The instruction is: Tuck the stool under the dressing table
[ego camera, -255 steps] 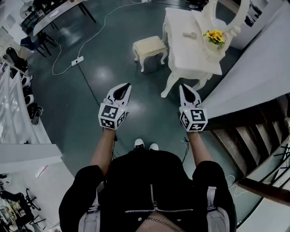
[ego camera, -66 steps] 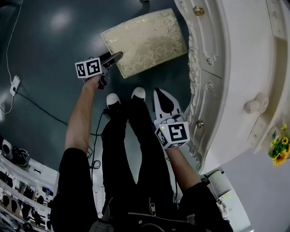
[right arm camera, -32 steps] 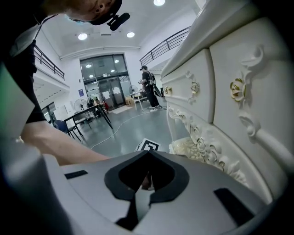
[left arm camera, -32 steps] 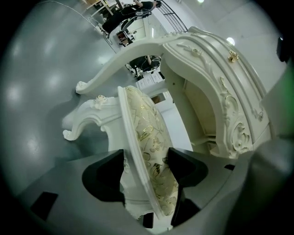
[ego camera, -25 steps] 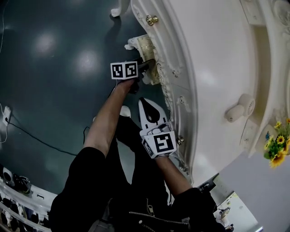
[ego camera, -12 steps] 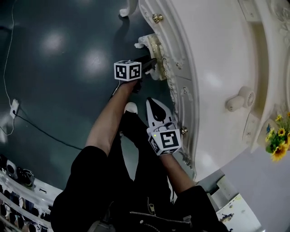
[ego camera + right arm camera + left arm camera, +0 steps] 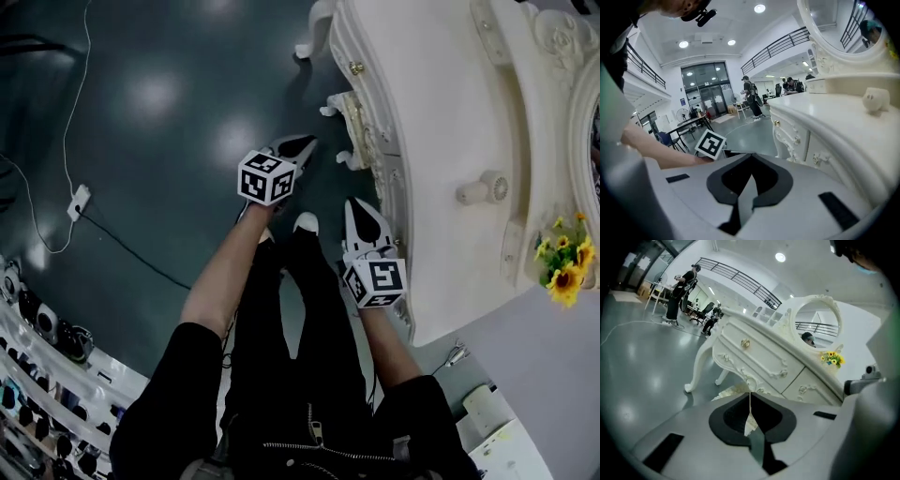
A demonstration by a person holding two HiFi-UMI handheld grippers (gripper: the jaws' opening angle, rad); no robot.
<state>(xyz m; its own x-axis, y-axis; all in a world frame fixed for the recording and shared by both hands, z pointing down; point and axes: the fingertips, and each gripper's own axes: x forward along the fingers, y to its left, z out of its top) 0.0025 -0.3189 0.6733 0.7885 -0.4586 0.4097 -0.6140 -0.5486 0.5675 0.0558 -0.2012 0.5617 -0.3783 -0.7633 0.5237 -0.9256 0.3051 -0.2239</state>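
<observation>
1. Cream-white dressing table (image 7: 427,112), one, fills the right of the head view. One oval mirror (image 7: 816,322) stands at its back.
2. One stool (image 7: 354,129) sits tucked under the front edge of the dressing table. Only a thin cream strip of seat and two carved corners show in the head view. In the left gripper view it shows low under the drawer front, between the table's two curved legs (image 7: 697,373).
3. Two tongs are in view, one per hand, and each carries one marker cube (image 7: 266,178).
4. Left tongs (image 7: 303,143): pressed together with nothing between them. They are over the floor, near the stool's edge but apart from it.
5. Right tongs (image 7: 357,208): pressed together, nothing pinched. They are just beside the front edge of the dressing table, tip pointing along it.
6. On the tabletop there is one bunch of yellow flowers (image 7: 565,267) near the mirror and one small white rounded object (image 7: 483,187).
7. One gold knob (image 7: 355,67) shows on the drawer front in the head view.
8. The dark glossy floor (image 7: 159,141) has one white power strip (image 7: 80,197) on a white cable at the left.
9. One white shoe toe (image 7: 306,223) is clear between the two arms.
</observation>
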